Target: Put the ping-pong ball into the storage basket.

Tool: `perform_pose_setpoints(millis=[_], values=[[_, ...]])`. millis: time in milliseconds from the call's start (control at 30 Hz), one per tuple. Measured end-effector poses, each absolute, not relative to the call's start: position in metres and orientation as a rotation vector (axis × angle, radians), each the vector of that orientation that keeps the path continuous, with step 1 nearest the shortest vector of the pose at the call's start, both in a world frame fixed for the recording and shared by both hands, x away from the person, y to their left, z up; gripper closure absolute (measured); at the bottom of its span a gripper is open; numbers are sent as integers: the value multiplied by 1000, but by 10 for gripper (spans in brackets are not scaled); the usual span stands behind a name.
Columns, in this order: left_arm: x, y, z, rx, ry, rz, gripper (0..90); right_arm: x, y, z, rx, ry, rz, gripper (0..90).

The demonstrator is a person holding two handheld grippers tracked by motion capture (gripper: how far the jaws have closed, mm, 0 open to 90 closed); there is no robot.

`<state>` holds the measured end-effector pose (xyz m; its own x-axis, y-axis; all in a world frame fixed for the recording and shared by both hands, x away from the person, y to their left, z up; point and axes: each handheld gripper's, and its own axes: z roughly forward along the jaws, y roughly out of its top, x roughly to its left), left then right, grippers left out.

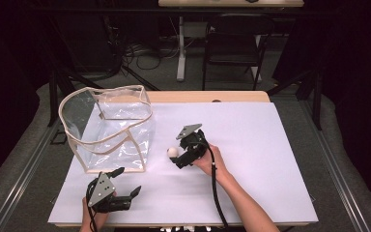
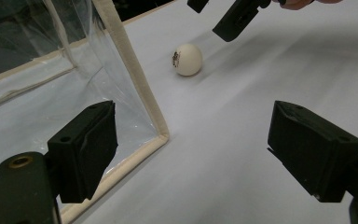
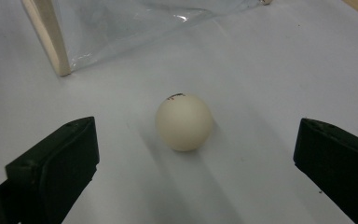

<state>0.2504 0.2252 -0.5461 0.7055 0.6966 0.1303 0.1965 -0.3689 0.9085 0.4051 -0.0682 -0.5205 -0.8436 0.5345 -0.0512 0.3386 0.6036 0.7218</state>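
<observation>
High view: the right claw (image 1: 179,153) sits mid-tabletop (image 1: 251,145), jaws spread, with a white ball (image 1: 173,152) directly at its tips, resting on the white surface. A clear plastic bag with cream edging (image 1: 110,128) stands upright just beyond and to the left of this claw. The left claw (image 1: 125,186) is held near the front edge, jaws spread and holding nothing, just short of the bag's near bottom corner.

Left gripper view: the left claw (image 2: 191,154) is spread wide. The bag's cream-edged corner (image 2: 156,126) lies between its jaws, nearer the left jaw. The ball (image 2: 188,59) lies farther ahead, apart from the bag, with the right claw's jaw tips (image 2: 235,18) just beyond it.

Right gripper view: the right claw (image 3: 196,154) is spread; the ball (image 3: 184,122) rests on the tabletop between the jaws, touching neither. The bag (image 3: 121,28) stands ahead to the left.
</observation>
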Motion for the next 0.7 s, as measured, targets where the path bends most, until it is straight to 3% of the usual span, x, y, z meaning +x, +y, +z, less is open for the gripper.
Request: perform_pose_setpoints(millis=[700], values=[[250, 225, -546, 1914, 689, 627, 161, 417, -57, -536, 759, 2599, 1100, 0]])
